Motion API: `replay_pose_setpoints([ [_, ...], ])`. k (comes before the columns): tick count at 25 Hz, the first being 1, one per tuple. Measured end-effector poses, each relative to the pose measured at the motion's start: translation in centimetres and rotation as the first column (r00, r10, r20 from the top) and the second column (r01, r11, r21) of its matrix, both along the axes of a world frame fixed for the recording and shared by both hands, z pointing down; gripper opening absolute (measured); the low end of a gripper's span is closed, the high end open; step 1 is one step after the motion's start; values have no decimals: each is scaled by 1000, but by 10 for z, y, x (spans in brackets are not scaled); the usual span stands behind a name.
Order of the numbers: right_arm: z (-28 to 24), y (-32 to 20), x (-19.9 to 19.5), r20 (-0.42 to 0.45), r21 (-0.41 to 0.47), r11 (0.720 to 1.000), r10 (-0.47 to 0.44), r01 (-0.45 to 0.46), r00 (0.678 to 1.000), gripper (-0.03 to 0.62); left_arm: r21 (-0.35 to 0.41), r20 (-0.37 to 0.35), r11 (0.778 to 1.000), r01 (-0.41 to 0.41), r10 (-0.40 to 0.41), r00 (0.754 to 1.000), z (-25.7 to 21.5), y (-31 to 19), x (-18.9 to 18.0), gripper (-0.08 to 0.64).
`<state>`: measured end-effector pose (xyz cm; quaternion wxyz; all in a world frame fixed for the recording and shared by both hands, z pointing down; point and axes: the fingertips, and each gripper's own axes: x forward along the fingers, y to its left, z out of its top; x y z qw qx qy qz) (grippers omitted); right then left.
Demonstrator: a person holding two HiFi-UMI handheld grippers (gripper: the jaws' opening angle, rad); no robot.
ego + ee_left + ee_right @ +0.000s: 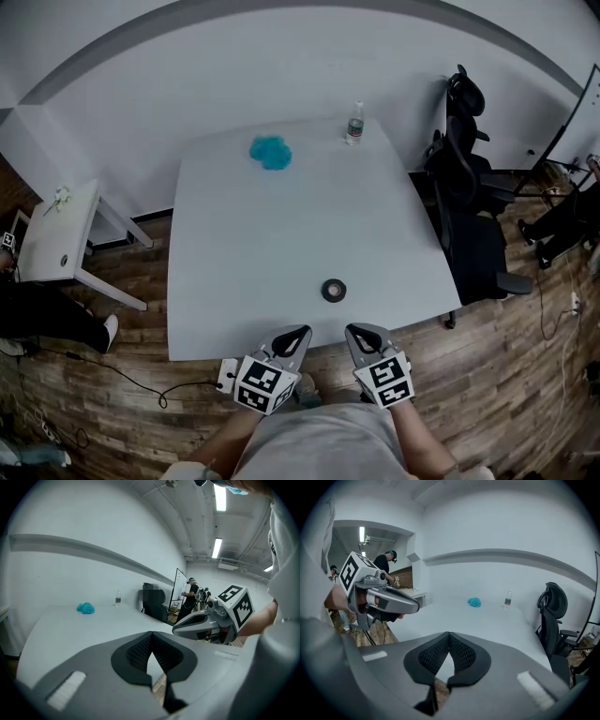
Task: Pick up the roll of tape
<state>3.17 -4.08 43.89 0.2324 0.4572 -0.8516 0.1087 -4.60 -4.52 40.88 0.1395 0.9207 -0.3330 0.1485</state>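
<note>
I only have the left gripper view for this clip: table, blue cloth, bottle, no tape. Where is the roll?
Observer: Head view: the roll of tape lies flat on the table, near its front edge.
Operator: Is either gripper on it?
Observer: No. The left gripper and right gripper sit at that edge, short of the roll; the right is nearer.
Operator: Right fingers open?
Observer: In the right gripper view its fingers are together, nothing between them.

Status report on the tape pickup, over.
Left gripper, right gripper: both shut, empty, at near edge of table. Roll of tape flat just ahead, untouched. Nothing in the way.
</note>
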Motion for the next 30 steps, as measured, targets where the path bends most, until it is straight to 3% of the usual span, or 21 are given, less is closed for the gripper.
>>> replay_pose_setpoints([
  [30,15,-63,36,-3,-50,997,-56,56,998,8,-51,-5,997,64,-65,998,13,-57,33,20],
])
